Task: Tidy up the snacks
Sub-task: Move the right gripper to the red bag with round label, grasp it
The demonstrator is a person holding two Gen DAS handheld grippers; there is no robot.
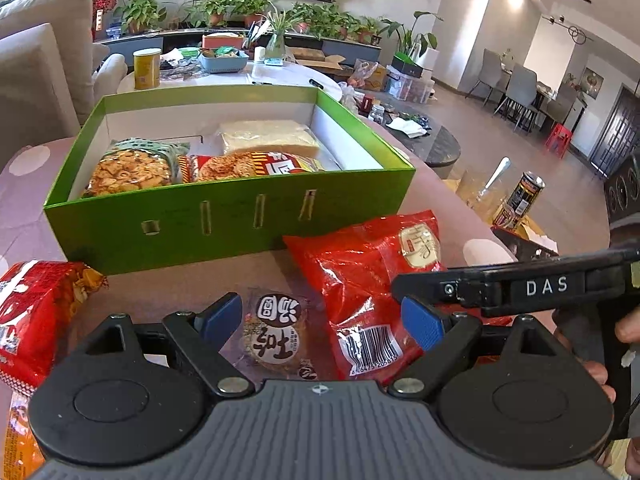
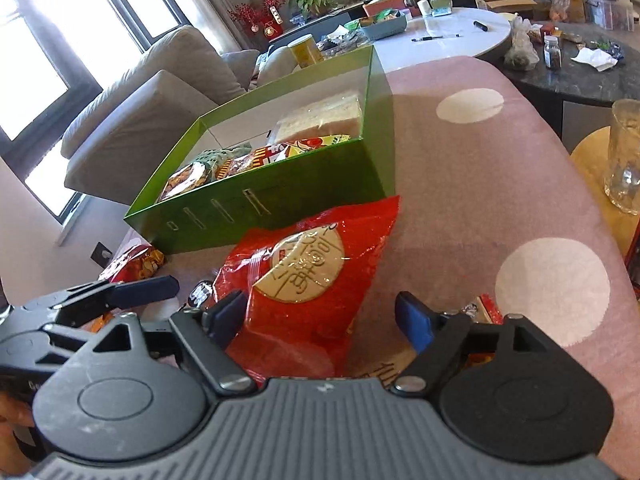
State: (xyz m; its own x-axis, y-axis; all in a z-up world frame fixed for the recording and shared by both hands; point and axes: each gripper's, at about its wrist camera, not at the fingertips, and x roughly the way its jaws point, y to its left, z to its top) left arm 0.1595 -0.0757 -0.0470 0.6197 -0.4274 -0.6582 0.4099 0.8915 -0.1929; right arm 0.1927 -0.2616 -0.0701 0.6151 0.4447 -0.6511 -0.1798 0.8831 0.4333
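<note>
Left gripper (image 1: 322,318) fingers spread wide, straddling a round cake (image 1: 276,336) on the table, pads clear. Right gripper (image 2: 320,316) open around the red bag (image 2: 308,276), which lies before the green box (image 2: 304,196); contact unclear.

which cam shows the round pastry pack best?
Left wrist: the round pastry pack lies whole between the open left gripper fingers, label readable. Right wrist shows only a dark sliver of it beside the big red bag.
</note>
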